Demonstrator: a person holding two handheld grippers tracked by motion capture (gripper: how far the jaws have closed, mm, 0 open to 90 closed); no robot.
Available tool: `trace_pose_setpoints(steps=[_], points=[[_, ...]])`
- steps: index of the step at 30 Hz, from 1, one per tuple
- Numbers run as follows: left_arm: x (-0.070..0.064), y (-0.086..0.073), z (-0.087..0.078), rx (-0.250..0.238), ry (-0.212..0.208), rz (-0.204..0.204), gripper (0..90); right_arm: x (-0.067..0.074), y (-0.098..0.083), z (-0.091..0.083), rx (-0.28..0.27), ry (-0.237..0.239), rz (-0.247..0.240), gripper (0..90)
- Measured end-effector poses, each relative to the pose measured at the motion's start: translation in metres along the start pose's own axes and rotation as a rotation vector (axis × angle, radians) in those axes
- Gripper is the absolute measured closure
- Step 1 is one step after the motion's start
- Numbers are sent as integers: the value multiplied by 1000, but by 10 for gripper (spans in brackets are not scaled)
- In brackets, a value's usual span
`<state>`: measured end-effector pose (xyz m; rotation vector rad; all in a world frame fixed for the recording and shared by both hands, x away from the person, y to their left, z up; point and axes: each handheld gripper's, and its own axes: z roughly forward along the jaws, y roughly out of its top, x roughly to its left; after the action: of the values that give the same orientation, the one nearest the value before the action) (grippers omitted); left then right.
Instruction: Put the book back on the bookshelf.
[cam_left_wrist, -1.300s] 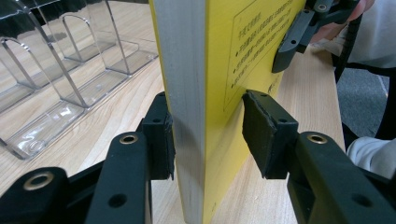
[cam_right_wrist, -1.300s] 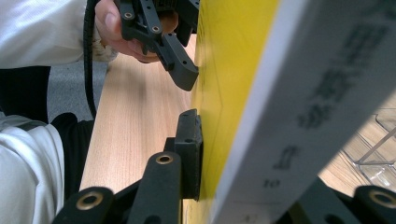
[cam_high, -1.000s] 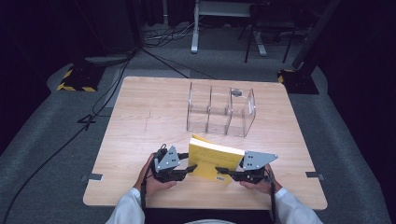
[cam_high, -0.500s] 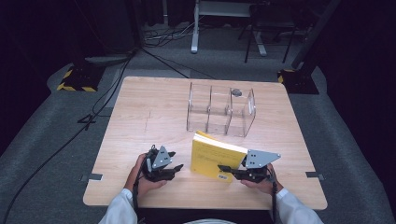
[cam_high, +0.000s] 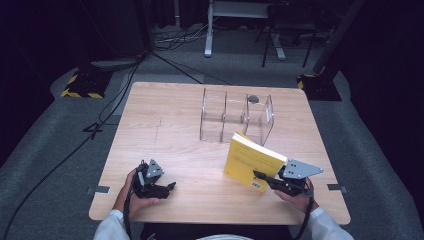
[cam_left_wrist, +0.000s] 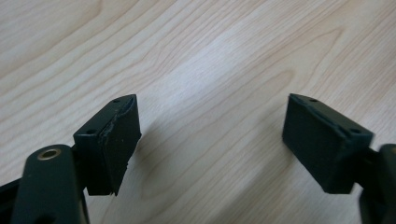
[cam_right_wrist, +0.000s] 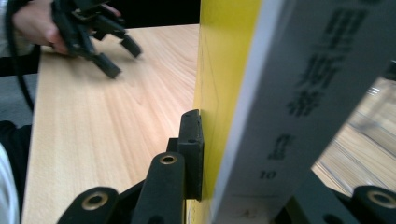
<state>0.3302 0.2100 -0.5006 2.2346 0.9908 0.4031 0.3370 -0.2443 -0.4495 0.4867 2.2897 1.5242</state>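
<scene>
Yellow paperback book (cam_high: 252, 161) clamped tight at its lower corner by the right gripper (cam_high: 265, 178), tilted above the pale wooden desk (cam_high: 170, 125), just in front of the clear three-compartment acrylic holder (cam_high: 235, 116). Left gripper (cam_high: 167, 188) well apart near the desk's front edge, jaws just spread wide, nothing between them.

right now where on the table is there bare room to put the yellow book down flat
Bare wood lies left of the clear divider box, out to the table edge, and in the front middle between the open left gripper and the book. It is crowded on the right, where the right gripper clamps the book just in front of the box.
</scene>
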Motion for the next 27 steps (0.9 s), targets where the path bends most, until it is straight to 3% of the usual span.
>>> trace_pose_setpoints(steps=[8, 11, 16, 27], points=[[6, -11, -5, -28, 13, -60, 165, -9, -6, -13, 1, -84, 16, 765], [6, -11, -5, -26, 17, -53, 159, -12, -7, -15, -4, -111, 29, 766], [6, -11, -4, -27, 23, -56, 159, -18, -4, -22, -9, -210, 29, 767], [6, -11, -4, -23, 20, -60, 158, -35, 8, -30, -46, -311, 56, 767]])
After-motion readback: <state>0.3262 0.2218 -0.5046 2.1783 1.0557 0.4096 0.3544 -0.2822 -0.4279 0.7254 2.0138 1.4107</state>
